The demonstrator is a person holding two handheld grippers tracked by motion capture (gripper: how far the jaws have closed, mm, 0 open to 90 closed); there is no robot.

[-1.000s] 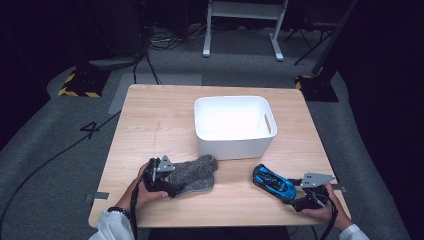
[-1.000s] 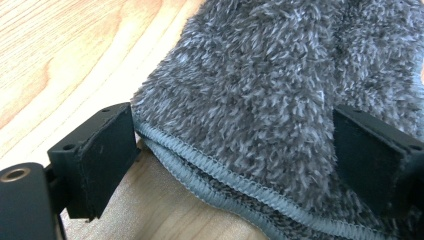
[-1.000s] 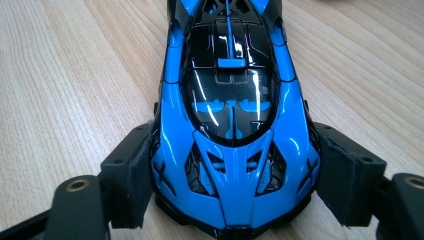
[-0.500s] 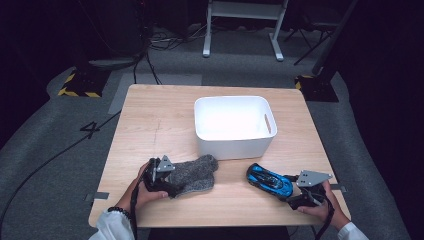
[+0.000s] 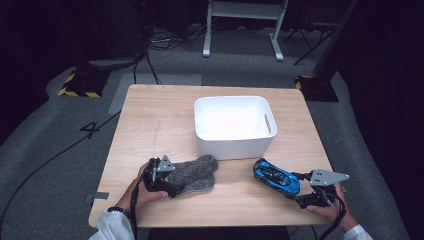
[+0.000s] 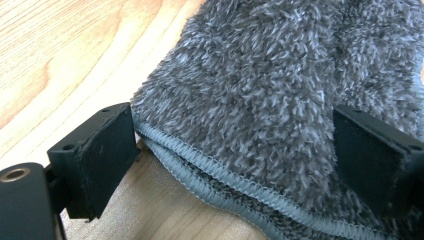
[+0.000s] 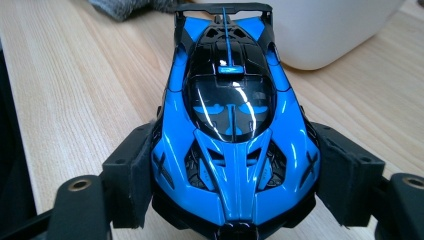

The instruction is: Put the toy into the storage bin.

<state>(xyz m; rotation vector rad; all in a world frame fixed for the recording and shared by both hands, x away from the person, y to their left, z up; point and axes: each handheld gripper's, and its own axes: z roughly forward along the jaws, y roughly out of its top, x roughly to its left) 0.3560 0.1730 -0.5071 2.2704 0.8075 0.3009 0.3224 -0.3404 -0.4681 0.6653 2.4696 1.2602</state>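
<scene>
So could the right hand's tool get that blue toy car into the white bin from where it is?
Probably yes. The right tool is clamped on the blue toy car at its nose, the white bin stands open-topped just beyond it, and the bare table between them holds nothing in the way.

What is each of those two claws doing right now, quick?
Left gripper: jaws around the cuff of the grey fuzzy sock; cannot tell if clamped.
Right gripper: closed on the blue toy car.
</scene>
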